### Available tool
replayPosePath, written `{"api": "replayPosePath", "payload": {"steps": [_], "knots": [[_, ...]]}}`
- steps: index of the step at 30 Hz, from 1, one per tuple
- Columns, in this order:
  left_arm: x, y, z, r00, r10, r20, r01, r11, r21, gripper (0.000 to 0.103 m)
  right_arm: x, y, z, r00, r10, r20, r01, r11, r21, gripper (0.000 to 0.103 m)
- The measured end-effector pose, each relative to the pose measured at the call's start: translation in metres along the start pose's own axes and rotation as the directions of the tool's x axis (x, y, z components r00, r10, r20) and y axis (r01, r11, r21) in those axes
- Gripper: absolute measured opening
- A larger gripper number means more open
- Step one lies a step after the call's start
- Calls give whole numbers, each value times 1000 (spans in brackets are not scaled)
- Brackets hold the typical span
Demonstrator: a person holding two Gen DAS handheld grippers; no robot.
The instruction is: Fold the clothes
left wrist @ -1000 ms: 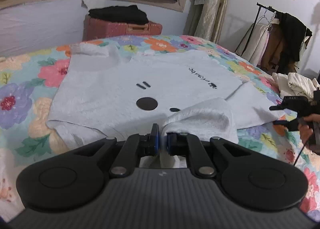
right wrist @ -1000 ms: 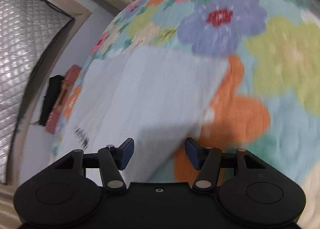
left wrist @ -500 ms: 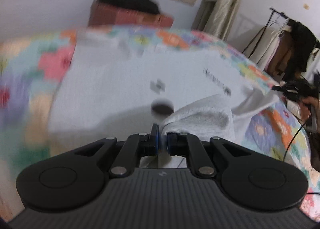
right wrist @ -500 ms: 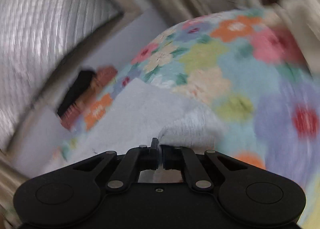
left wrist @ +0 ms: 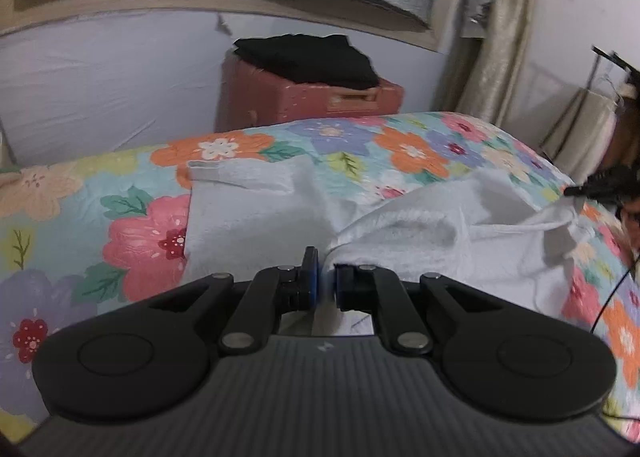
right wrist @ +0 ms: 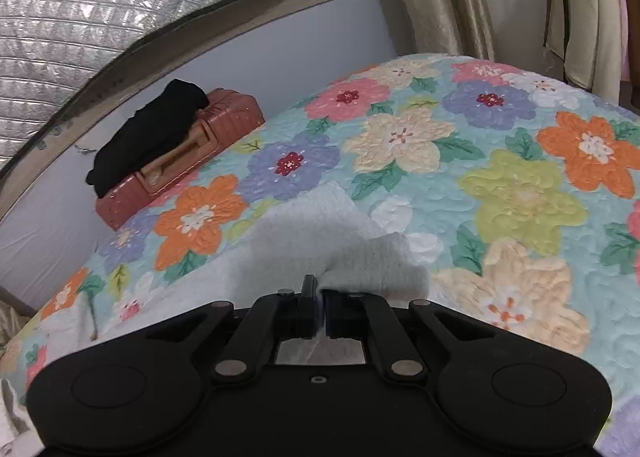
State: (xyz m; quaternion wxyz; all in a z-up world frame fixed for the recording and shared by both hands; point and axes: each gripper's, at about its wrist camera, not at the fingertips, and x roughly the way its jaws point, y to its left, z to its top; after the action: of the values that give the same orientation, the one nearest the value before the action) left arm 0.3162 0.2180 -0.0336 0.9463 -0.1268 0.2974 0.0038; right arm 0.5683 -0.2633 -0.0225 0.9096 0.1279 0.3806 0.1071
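Both my jaws clench the shirt (left wrist: pixel 420 225) hem; its body lies ahead on the bed (right wrist: pixel 520 193), collar farthest.

My left gripper (left wrist: pixel 326 283) and right gripper (right wrist: pixel 318 309) hold opposite corners.

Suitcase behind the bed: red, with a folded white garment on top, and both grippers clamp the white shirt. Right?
One thing is off: the garment on the red suitcase is black, not white, as the left wrist view shows. The rest holds: left gripper and right gripper both clamp the white shirt.
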Motion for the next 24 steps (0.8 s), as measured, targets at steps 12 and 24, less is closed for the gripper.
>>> {"api": "replayPosePath", "payload": {"steps": [12,24], "knots": [[59,22,43,997,78,-22,-78,997,0,8,62,42,40,998,-57,-6,56,990,-127,6],[90,51,44,994,62,-85,-70,993,-99,8,105,46,50,992,-104,-69,92,982,-164,4]]}}
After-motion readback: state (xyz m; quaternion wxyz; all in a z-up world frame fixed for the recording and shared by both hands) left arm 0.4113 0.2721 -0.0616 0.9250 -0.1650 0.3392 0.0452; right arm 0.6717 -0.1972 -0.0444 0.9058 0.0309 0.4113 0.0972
